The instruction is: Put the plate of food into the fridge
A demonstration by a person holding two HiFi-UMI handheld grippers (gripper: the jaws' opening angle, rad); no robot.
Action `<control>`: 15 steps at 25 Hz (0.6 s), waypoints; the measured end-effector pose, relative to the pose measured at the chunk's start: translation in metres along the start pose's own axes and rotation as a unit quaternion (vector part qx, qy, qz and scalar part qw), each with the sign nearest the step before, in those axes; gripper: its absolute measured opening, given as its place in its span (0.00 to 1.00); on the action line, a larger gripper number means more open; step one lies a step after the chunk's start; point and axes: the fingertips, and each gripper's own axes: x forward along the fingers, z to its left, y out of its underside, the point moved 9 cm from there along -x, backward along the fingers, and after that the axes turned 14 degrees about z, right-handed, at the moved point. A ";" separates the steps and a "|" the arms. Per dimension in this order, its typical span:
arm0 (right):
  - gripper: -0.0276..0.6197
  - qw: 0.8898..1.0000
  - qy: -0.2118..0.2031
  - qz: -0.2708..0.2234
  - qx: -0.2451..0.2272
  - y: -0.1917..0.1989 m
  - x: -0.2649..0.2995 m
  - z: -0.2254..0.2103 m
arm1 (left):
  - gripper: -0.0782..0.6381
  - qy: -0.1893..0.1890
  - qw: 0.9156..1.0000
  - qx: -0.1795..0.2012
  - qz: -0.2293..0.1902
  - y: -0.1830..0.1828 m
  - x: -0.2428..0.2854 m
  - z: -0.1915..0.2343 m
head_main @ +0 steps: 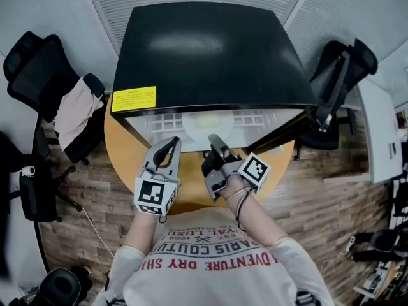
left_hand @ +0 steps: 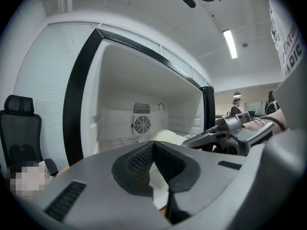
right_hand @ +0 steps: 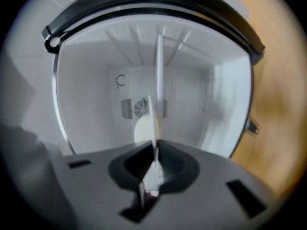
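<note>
Plate point(head_main: 189, 126) was just inside the fridge point(head_main: 204, 50) mouth at twelve o'clock: stiff, thin and glossy, probably light but slippery and breakable, with the food point(head_main: 210, 118) heaped mid-plate, so the bare rim looked the place to grip, kept level. The right hand-held gripper point(head_main: 214, 140) had that, clamped on the rim at the plate's six o'clock, rolled so the plate ran edge-on between the pads. The left hand-held gripper point(head_main: 171, 144) hung at the plate's eight o'clock over the counter point(head_main: 124, 152), tips together, seemingly empty.
</note>
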 end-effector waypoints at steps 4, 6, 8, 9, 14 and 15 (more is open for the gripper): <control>0.13 1.000 -0.008 0.001 -0.009 -0.005 0.006 0.003 | 0.15 -0.004 1.000 -0.005 0.003 0.002 0.001 0.002; 0.17 1.000 -0.003 0.000 -0.010 -0.007 0.008 0.003 | 0.15 -0.005 1.000 -0.008 0.004 0.003 0.002 0.003; 0.23 1.000 0.000 0.000 -0.007 -0.007 0.009 -0.001 | 0.15 -0.005 1.000 -0.011 0.005 0.004 0.002 0.004; 0.26 1.000 0.001 0.000 -0.003 -0.007 0.009 -0.003 | 0.15 -0.006 1.000 -0.013 0.006 0.005 0.001 0.004; 0.33 1.000 0.006 0.000 -0.007 -0.013 0.017 -0.007 | 0.15 -0.011 1.000 -0.017 0.009 0.006 0.001 0.008; 0.34 1.000 0.008 -0.001 -0.006 -0.014 0.019 -0.007 | 0.15 -0.012 1.000 -0.017 0.009 0.006 0.001 0.009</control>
